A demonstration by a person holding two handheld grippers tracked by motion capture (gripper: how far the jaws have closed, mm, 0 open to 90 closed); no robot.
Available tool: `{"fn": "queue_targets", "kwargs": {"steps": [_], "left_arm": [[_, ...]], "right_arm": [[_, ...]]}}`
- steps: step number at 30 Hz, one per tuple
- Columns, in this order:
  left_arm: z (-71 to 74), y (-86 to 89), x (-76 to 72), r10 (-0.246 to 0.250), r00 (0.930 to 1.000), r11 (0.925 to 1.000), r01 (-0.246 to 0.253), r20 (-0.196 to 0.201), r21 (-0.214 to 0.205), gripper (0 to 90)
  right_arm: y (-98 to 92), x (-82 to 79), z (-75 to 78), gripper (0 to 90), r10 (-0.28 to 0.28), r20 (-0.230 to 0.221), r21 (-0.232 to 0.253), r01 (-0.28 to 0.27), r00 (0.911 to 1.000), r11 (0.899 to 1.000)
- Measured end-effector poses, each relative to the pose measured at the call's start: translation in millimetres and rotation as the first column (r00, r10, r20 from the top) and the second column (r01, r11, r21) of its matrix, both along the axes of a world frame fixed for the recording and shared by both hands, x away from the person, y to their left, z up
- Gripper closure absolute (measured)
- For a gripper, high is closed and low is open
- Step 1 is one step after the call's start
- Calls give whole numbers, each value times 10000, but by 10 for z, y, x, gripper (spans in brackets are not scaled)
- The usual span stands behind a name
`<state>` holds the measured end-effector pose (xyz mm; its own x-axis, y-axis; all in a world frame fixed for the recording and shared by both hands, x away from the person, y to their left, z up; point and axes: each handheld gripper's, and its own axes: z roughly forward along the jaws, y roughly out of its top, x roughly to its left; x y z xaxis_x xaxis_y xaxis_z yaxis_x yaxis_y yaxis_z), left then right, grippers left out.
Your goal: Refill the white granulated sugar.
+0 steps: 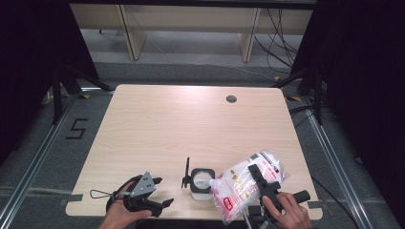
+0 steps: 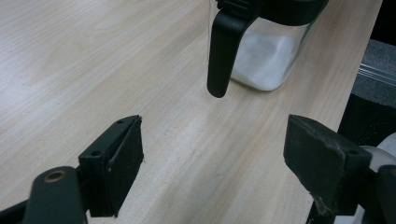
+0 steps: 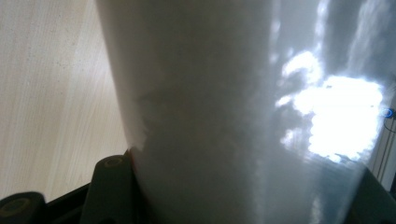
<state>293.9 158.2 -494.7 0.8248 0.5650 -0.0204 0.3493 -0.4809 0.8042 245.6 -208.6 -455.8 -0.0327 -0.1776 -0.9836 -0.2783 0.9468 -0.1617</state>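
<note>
A square glass jar [image 1: 200, 185] with white powder in it stands near the table's front edge, its black lid [image 1: 186, 174] flipped open to the left. In the left gripper view the jar [image 2: 266, 56] and its hanging lid flap [image 2: 223, 51] are just ahead of the jaws. My left gripper [image 1: 165, 192] [image 2: 215, 140] rests left of the jar, open and holding nothing. A clear bag of white powder with red print [image 1: 239, 186] leans toward the jar, one corner at the jar's mouth. My right gripper [image 1: 258, 175] [image 3: 233, 186] is shut on the bag [image 3: 224, 107].
The light wooden table [image 1: 181, 129] has a round cable hole [image 1: 231, 98] at the back right. Its front edge runs close under both hands. A thin wire loop [image 1: 98, 194] lies by the left hand. Wooden shelving [image 1: 191, 28] stands beyond the table.
</note>
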Motion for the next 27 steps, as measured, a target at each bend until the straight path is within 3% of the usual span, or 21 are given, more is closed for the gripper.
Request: {"fn": "queue_targets", "kwargs": {"steps": [2,4,10,16,18,19,23,24,27], "left_arm": [[-4,-3,-1,21,10000,10000,-21,24,-19,194],[2,3,1,-2,10000,10000,2,14,72,194],[-3,-7,-5,51,10000,10000,-51,-5,-68,194],[-13,-13,-2,63,10000,9998,-64,-32,-171,194],[-11,-3,5,-2,10000,10000,2,-4,23,194],[-16,-13,-1,46,10000,9999,-47,-49,-147,194],[-4,-3,2,12,10000,10000,-12,27,-10,194],[-6,-2,2,17,10000,10000,-17,18,-16,194],[0,1,1,-16,10000,10000,16,-11,4,194]], "right_arm": [[1,6,7,442,42,35,-97,-42,10000,9999],[-4,0,-11,442,-78,-77,129,79,9999,9999],[2,9,27,443,201,117,-323,-197,9997,9993],[2,3,17,444,3,-73,-186,-4,10000,9998],[7,10,26,445,78,15,-281,-78,10000,9996],[3,4,15,444,-48,-55,-153,47,10000,9999],[4,18,32,445,247,140,-236,-244,9996,9994],[-4,14,7,445,58,-60,-25,-58,10000,10000],[-6,16,18,446,175,50,-124,-175,9998,9998]]}}
